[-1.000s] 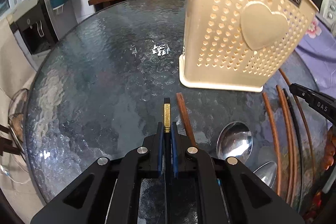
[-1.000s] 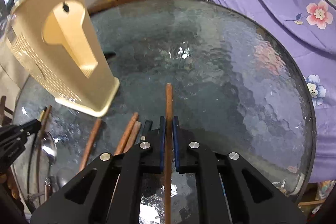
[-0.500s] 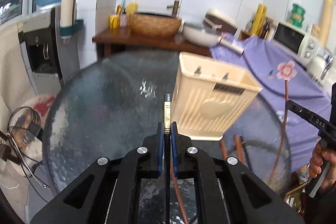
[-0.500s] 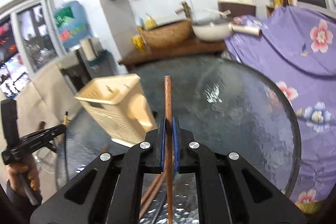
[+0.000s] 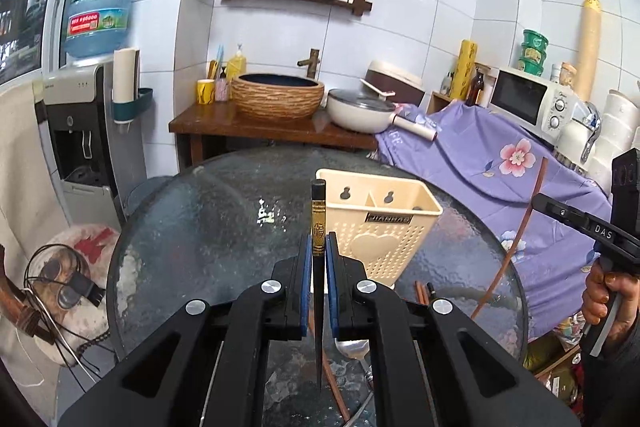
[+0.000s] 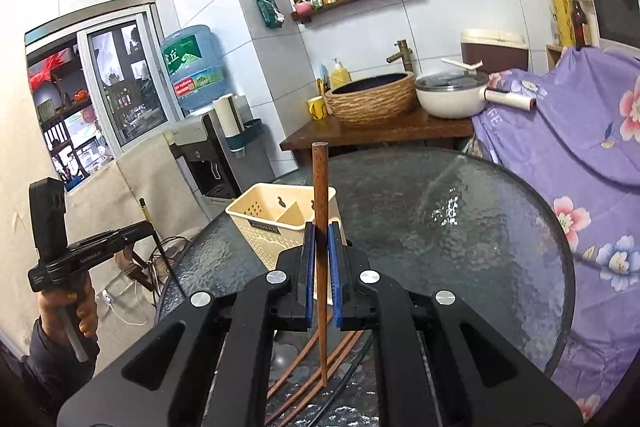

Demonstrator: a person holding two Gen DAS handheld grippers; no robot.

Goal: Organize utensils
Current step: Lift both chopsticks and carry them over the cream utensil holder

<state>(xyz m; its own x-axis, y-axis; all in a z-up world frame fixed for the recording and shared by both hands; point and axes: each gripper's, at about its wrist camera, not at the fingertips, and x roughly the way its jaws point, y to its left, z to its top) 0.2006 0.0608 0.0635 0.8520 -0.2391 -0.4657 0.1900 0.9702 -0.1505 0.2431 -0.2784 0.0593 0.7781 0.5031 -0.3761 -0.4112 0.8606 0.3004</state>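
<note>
My left gripper [image 5: 318, 247] is shut on a black chopstick with a gold band [image 5: 318, 227], held upright above the round glass table [image 5: 192, 239]. My right gripper [image 6: 321, 239] is shut on a brown wooden chopstick [image 6: 320, 179], also upright. A cream perforated utensil holder [image 5: 380, 223] with two compartments stands on the table beyond both grippers; it also shows in the right wrist view [image 6: 276, 223]. The right gripper shows at the right edge of the left wrist view [image 5: 536, 201], and the left gripper at the left in the right wrist view [image 6: 150, 225]. Loose brown chopsticks [image 6: 304, 359] and a spoon [image 5: 352, 347] lie on the table below.
A purple floral cloth [image 5: 500, 163] covers a counter right of the table. A wooden stand with a woven basin [image 5: 278, 99] and a white pan [image 5: 356, 113] is behind the table. A water dispenser [image 5: 80, 131] stands at the left.
Both grippers have risen well above the table and levelled out, each carrying its chopstick. The holder now sits lower and farther in both views.
</note>
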